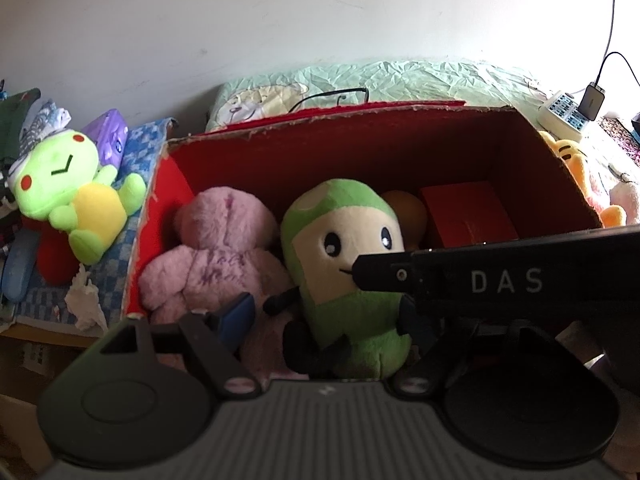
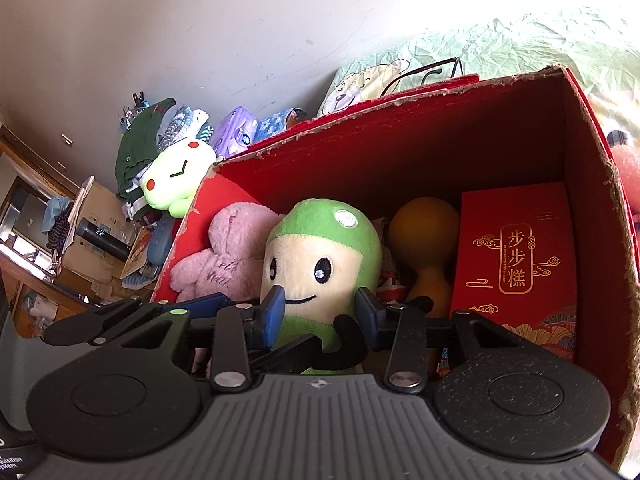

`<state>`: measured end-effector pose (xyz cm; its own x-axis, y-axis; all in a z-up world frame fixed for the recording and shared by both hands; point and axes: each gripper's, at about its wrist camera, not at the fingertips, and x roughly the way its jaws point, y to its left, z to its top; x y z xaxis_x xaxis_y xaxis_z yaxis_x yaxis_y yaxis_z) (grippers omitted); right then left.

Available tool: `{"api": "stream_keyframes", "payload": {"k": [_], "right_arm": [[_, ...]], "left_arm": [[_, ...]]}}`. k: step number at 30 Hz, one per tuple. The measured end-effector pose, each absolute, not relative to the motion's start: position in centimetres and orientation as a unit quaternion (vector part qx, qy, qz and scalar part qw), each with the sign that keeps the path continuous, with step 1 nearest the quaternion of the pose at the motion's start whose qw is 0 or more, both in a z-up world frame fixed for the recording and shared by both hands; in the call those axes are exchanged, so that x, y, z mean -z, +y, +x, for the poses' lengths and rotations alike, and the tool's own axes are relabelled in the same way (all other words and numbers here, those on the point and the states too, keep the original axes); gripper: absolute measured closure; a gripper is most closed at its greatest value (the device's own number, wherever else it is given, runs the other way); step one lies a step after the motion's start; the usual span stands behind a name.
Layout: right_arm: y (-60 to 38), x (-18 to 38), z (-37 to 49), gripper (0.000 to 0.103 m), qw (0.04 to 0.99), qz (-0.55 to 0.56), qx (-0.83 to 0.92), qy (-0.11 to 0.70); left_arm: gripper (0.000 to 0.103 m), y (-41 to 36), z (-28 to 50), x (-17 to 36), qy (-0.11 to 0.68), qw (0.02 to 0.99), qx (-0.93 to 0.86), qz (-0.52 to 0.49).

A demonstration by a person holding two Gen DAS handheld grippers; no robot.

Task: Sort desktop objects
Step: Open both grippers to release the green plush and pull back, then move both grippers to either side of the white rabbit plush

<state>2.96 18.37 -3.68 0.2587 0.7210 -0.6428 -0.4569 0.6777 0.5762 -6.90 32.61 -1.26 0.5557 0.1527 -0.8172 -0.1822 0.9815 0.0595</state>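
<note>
A green and cream plush doll point(image 1: 348, 264) point(image 2: 320, 264) sits upright in a red cardboard box point(image 1: 360, 148) point(image 2: 400, 148), beside a pink plush point(image 1: 220, 248) point(image 2: 228, 256). My right gripper point(image 2: 320, 312) has its blue pads point(image 2: 274, 312) on either side of the doll's lower body, shut on it. Its black body crosses the left wrist view point(image 1: 500, 276). My left gripper point(image 1: 328, 320) is open around the doll's lower half; only its left blue pad point(image 1: 240, 316) shows clearly.
In the box lie an orange gourd-shaped object point(image 2: 424, 248) and a red gift carton point(image 2: 516, 276). A lime frog plush point(image 1: 76, 196) point(image 2: 176, 180) lies outside to the left among clothes. A power strip point(image 1: 564, 114) and yellow plush point(image 1: 576, 164) are to the right.
</note>
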Motion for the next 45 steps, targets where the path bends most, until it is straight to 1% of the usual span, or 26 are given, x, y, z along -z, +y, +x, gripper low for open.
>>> {"api": "stream_keyframes", "payload": {"k": [5, 8, 11, 13, 15, 20, 29, 37, 43, 45], "right_arm": [[18.3, 3.7, 2.9, 0.06, 0.782, 0.137, -0.377, 0.477], [18.3, 3.7, 2.9, 0.059, 0.781, 0.14, -0.377, 0.478], [18.1, 3.5, 3.0, 0.059, 0.782, 0.145, -0.375, 0.475], [17.8, 3.3, 2.9, 0.059, 0.783, 0.149, -0.375, 0.473], [17.5, 3.0, 2.7, 0.059, 0.785, 0.151, -0.376, 0.469], [17.0, 2.4, 2.2, 0.06, 0.791, 0.151, -0.377, 0.456], [15.1, 1.1, 1.0, 0.06, 0.794, 0.184, -0.385, 0.433], [10.8, -0.6, -1.4, 0.06, 0.82, 0.193, -0.382, 0.381], [4.4, -0.2, -2.3, 0.06, 0.827, 0.237, -0.35, 0.371], [1.5, -0.3, -2.7, 0.06, 0.833, 0.264, -0.336, 0.352]], "left_arm": [[0.02, 32.6, -6.8, 1.2, 0.464, 0.88, -0.097, -0.014], [0.018, 32.4, -6.8, 1.2, 0.465, 0.88, -0.097, -0.013], [0.015, 32.3, -6.9, 0.9, 0.46, 0.882, -0.102, -0.004], [0.01, 32.3, -7.0, 0.6, 0.453, 0.885, -0.109, 0.006], [0.009, 32.2, -7.2, 0.3, 0.448, 0.887, -0.111, 0.008], [0.009, 31.9, -7.6, 0.0, 0.447, 0.887, -0.117, 0.012], [0.009, 31.5, -9.2, -1.2, 0.435, 0.888, -0.146, 0.014], [0.009, 29.5, -11.2, -3.7, 0.356, 0.926, -0.122, 0.004], [0.009, 24.5, -10.9, -5.1, 0.318, 0.946, -0.058, 0.018], [0.009, 22.4, -10.7, -5.6, 0.307, 0.951, -0.035, 0.025]]}}
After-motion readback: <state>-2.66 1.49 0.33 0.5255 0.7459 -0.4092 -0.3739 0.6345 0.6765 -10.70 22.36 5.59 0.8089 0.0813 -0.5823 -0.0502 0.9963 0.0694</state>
